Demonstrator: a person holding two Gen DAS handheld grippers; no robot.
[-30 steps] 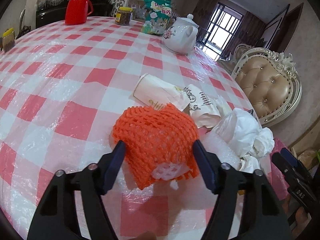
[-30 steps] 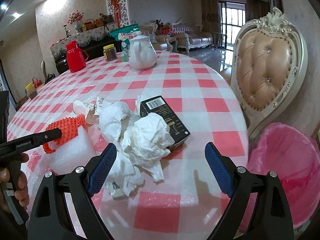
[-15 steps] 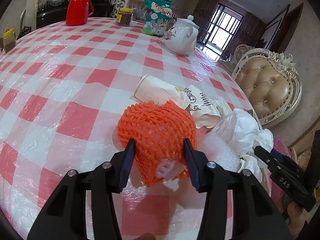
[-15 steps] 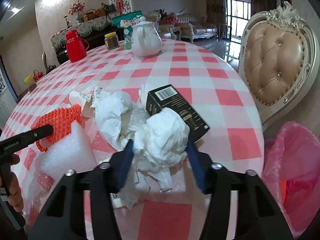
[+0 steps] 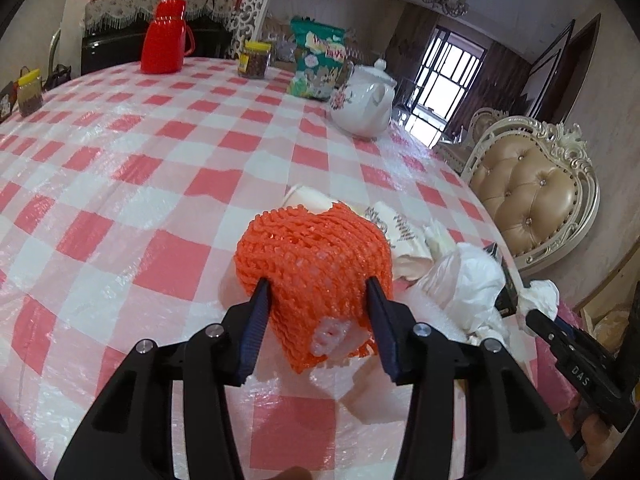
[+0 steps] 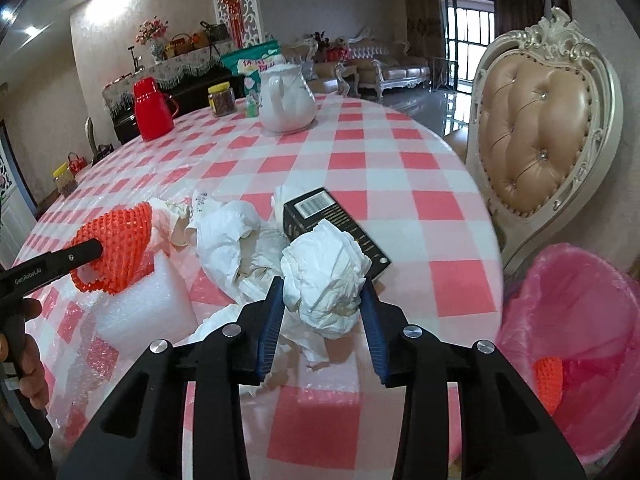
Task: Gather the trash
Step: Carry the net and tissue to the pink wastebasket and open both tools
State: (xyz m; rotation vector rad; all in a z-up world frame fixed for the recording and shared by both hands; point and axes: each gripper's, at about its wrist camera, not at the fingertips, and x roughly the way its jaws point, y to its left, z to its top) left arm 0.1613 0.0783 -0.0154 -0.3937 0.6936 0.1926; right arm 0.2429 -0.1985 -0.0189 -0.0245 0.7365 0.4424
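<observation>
My left gripper (image 5: 318, 300) is shut on an orange foam net (image 5: 312, 256) and holds it a little above the checked tablecloth; it also shows in the right wrist view (image 6: 116, 244). My right gripper (image 6: 324, 300) is shut on a crumpled white tissue wad (image 6: 324, 272), lifted off the pile. More crumpled paper (image 6: 228, 232), a black box (image 6: 336, 220), a white foam block (image 6: 140, 308) and a paper cup (image 5: 308, 200) lie on the table. A bin with a pink liner (image 6: 576, 320) stands low at the right, with an orange net inside.
A white teapot (image 6: 286, 98), a red jug (image 6: 152, 110), a jar (image 6: 222, 100) and a green snack bag (image 5: 316, 60) stand at the far side of the table. A padded beige chair (image 6: 540, 128) stands beside the table, next to the bin.
Both grippers have closed: the left on the orange net, the right on the tissue wad. Both items have risen slightly off the table.
</observation>
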